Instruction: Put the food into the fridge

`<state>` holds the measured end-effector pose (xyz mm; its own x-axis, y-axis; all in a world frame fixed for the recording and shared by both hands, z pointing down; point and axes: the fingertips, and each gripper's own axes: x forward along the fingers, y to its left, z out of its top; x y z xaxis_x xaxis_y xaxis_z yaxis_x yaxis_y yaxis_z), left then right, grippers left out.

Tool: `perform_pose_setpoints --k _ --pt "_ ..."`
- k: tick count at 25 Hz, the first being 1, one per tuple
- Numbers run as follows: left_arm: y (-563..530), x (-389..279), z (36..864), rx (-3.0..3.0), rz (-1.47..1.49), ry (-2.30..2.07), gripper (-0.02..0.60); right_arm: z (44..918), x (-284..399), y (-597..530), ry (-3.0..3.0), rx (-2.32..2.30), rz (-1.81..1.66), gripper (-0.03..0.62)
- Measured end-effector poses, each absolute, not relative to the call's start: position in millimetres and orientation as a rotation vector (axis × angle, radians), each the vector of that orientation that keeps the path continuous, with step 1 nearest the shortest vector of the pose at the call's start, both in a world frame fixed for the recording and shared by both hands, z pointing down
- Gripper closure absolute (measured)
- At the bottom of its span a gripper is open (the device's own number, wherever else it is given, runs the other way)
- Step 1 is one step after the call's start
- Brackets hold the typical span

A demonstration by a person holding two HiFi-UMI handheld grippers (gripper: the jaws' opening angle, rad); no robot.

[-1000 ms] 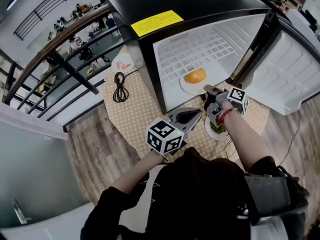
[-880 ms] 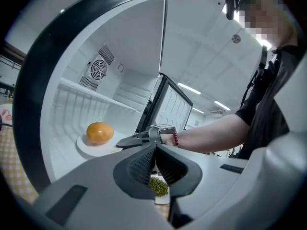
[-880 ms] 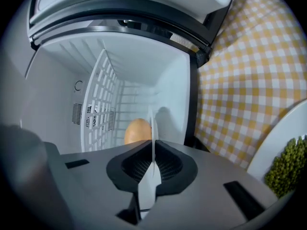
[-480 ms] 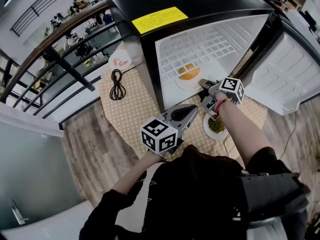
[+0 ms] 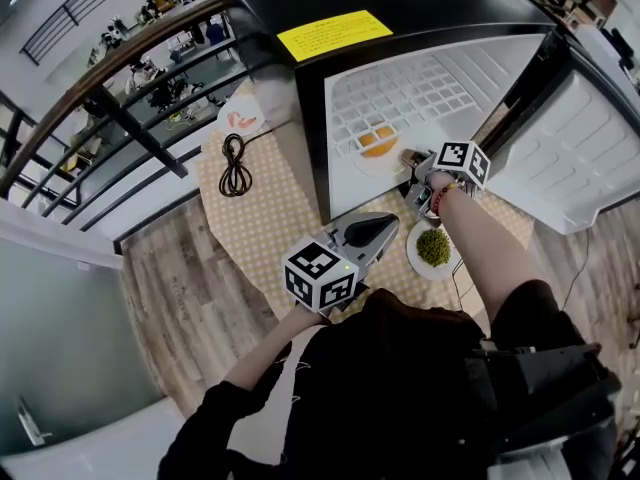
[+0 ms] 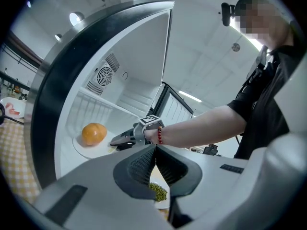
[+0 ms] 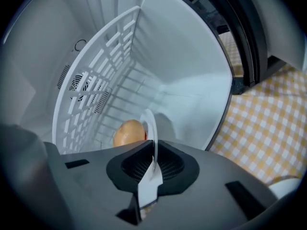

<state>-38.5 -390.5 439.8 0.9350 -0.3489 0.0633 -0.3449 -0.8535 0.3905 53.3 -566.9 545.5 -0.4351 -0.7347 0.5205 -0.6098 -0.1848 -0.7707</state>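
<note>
A white plate [image 5: 368, 160] carrying a round orange food [image 5: 378, 140] sits inside the open fridge [image 5: 420, 78], on its white floor. My right gripper [image 5: 408, 158] is shut on that plate's near rim [image 7: 153, 133], and the orange food [image 7: 127, 132] lies just beyond the jaws. The left gripper view shows the same plate [image 6: 84, 150], orange food [image 6: 93, 133] and right gripper [image 6: 125, 139]. My left gripper [image 5: 378, 230] hovers shut and empty over the table, outside the fridge. A second plate of green food [image 5: 433, 247] rests on the checked tablecloth below my right forearm.
The fridge door [image 5: 585, 158] stands swung open at the right. A white wire shelf [image 7: 93, 87] lines the fridge wall at left. On the tablecloth left of the fridge lie a coiled black cable [image 5: 237, 168] and a small plate [image 5: 241, 120]. A railing runs behind.
My right gripper has carried the plate with the orange food deeper into the fridge. The plate of green food now shows fully. My left gripper has stayed about where it was.
</note>
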Motion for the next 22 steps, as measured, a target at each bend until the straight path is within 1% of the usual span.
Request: perform_pose_setpoints --k 11,22 --pt "-390.0 -44.5 446.8 2.675 -0.023 -0.533 0.568 551.0 57.0 -579.9 2.060 -1.727 -1.663 0.549" --pt "-386.4 -46.6 457.1 2.699 0.030 -0.553 0.568 559.1 58.4 -588.9 2.181 -1.823 -1.629 0.520"
